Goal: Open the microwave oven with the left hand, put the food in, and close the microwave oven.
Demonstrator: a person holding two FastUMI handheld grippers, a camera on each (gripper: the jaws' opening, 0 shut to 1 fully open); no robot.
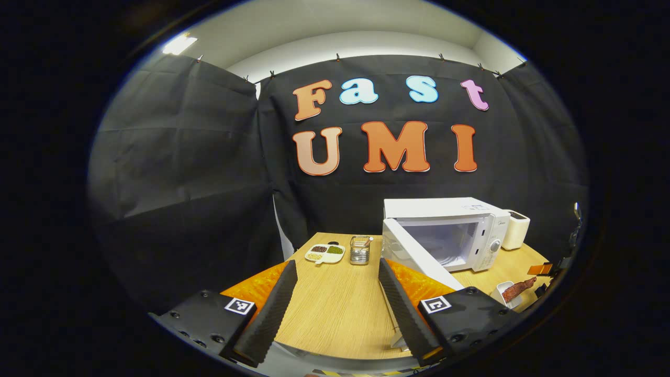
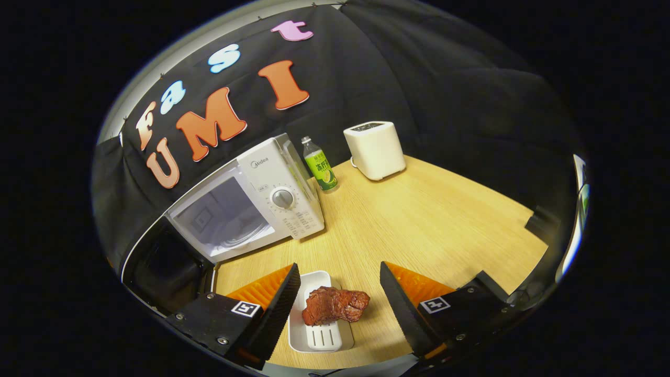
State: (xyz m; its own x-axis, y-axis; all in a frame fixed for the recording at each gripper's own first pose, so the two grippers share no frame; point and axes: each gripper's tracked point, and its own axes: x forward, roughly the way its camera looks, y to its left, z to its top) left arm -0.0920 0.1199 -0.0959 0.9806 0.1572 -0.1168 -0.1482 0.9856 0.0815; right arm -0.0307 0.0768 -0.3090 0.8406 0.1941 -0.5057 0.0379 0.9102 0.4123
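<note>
The white microwave [image 1: 445, 230] stands at the back of the wooden table with its door [image 1: 416, 259] swung wide open toward me. My left gripper [image 1: 335, 309] hovers open above the table, well in front of the door. In the right gripper view the microwave [image 2: 261, 201] shows its open cavity and dial. A piece of brown meat [image 2: 335, 305] lies on a small white tray [image 2: 319, 337] between the fingers of my open right gripper [image 2: 337, 311], which do not touch it. The same tray with the meat [image 1: 515, 290] appears at the right of the left gripper view.
A white toaster [image 2: 375, 149] and a green-labelled bottle [image 2: 320, 168] stand behind the microwave. A divided dish of beans [image 1: 325, 253] and a glass holder [image 1: 359, 250] sit at the table's back left. Table edge [image 1: 314, 351] runs close below my left gripper.
</note>
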